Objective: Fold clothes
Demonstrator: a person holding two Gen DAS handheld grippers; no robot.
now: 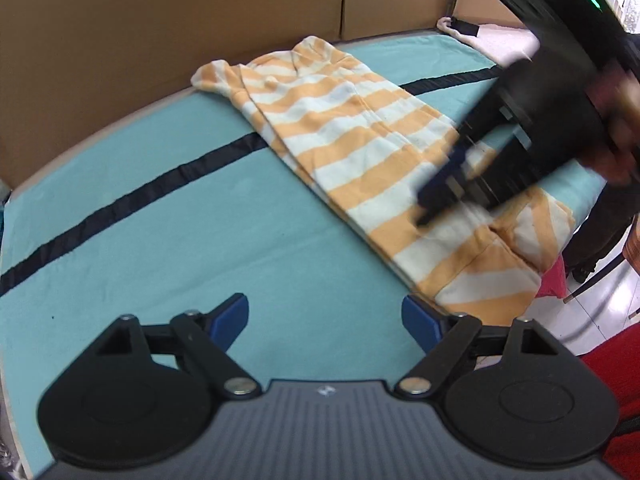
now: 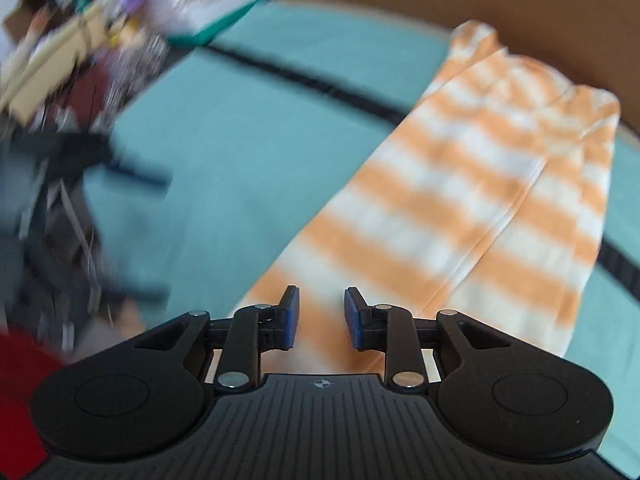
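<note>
So the striped shirt (image 1: 352, 136) is lying flat on the tabletop (image 1: 180, 208), which has a teal cover with a dark stripe (image 1: 132, 196) running across it. The shirt is orange and white, folded lengthwise into a long narrow strip. In the left wrist view its long axis runs diagonally, from the far end by the cardboard boxes (image 1: 160, 20) down toward the near right edge, crossing over that dark stripe. The near end bunches up a bit and sits right at the tabletop's edge.

The left gripper (image 1: 324, 320) hangs over bare teal just beside the shirt's near end, jaws spread wide, nothing in them. The right gripper (image 2: 322, 316) is over the shirt's near end, jaws parted with a moderate gap and striped cloth showing between them, but not pinching it as far as I can see.

In the left view the right gripper's body (image 1: 532, 120) is blurred and covers part of the shirt's middle. The right view is smeared overall, and the clutter (image 2: 80, 40) at its left is too blurry to identify.
</note>
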